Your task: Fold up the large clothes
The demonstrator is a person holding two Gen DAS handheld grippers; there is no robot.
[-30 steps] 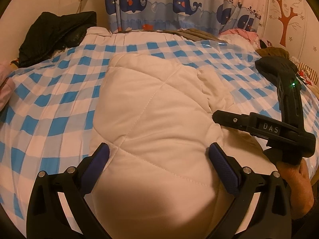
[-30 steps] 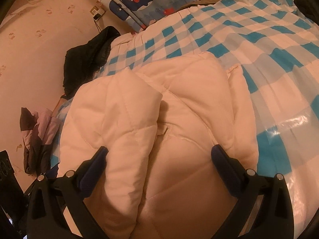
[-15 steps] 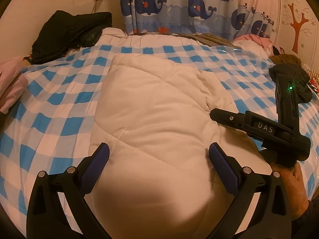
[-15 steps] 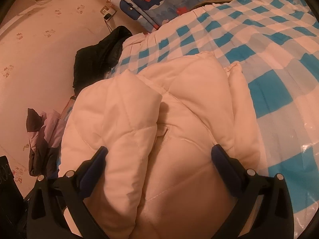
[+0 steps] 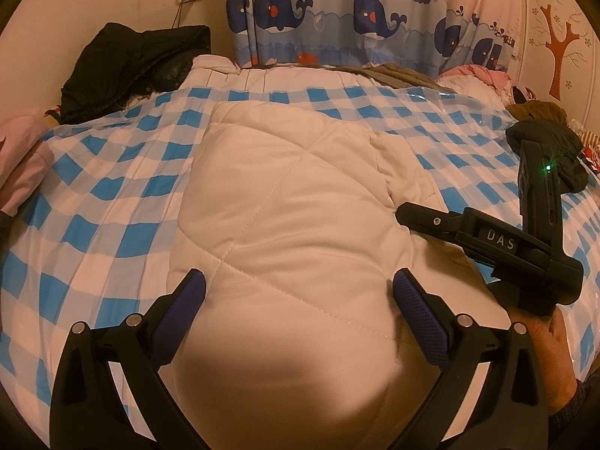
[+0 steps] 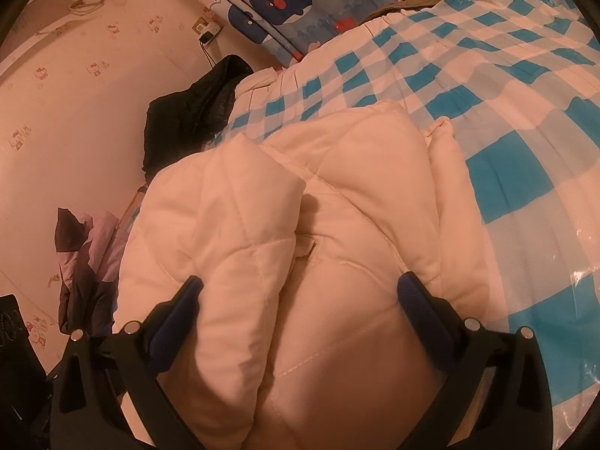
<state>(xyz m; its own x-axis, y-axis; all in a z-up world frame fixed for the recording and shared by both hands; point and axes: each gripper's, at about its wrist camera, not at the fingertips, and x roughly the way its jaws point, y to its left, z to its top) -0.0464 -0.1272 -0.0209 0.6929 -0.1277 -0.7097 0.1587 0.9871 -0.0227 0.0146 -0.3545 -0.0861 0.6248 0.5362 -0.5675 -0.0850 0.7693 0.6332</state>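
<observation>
One white quilted coat (image 5: 285, 225), two grippers, jaws spread

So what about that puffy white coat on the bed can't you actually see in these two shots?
- Near end of the white quilted coat: cut off by the bottom edge and left gripper in the left wrist view.
- Its underside and the layers under the folded flap: covered by the coat itself, right wrist view.
- Right gripper tips from outside: the left wrist view shows only its side.
</observation>
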